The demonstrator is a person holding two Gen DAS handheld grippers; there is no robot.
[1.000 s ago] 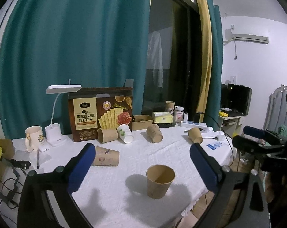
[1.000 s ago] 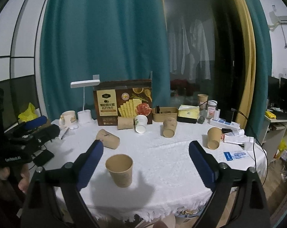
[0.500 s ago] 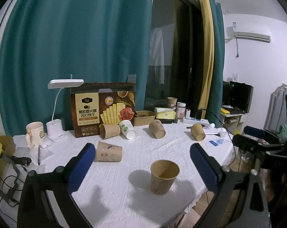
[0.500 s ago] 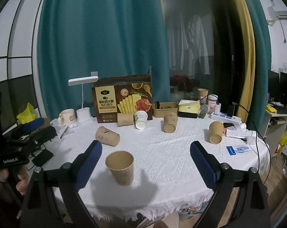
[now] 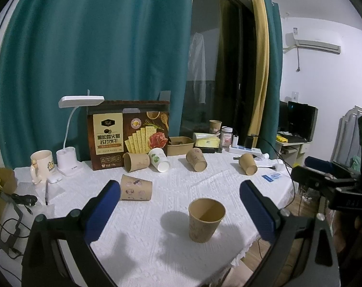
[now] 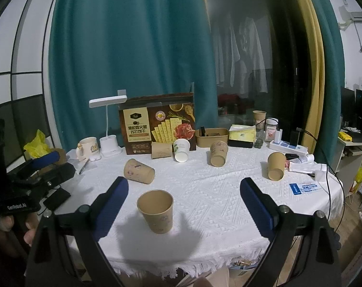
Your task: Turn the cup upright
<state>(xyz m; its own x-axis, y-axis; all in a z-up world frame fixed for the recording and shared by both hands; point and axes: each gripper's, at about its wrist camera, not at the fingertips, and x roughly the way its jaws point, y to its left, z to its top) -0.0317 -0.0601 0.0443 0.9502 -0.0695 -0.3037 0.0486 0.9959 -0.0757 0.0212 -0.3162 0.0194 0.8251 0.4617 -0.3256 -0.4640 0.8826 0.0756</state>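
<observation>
From the left wrist view: brown paper cup (image 5: 206, 220) standing upright, mouth up, on the white textured tablecloth (image 5: 171, 191) near the front edge, between the blue pads of the left gripper (image 5: 179, 203) but touched by neither; jaws spread wide, nothing held. One cup therefore judged done. Left to do, by the look of it: brown paper cup with printed stickers (image 5: 136, 188) lying on its side just behind the left pad, plus more cups on their sides further back, namely a plain brown one (image 5: 136, 162), a white one with a green leaf (image 5: 159, 159), and two brown ones to the right (image 5: 196, 159) (image 5: 248, 164). Visible here only: the white air conditioner (image 5: 318, 46) on the wall, and the right gripper's dark body at the right edge. From the right wrist view: the same upright cup (image 6: 156, 210) left of centre, close to the left pad of the right gripper (image 6: 183, 203) yet apart from it; jaws have just been opening and now stand wide with nothing gripped, so release judged finished. Sticker cup (image 6: 139, 171) on its side behind. Shown here and not in the other view: a hand (image 6: 15, 227) holding the left gripper at the left edge, and the fringed table edge at the bottom.
</observation>
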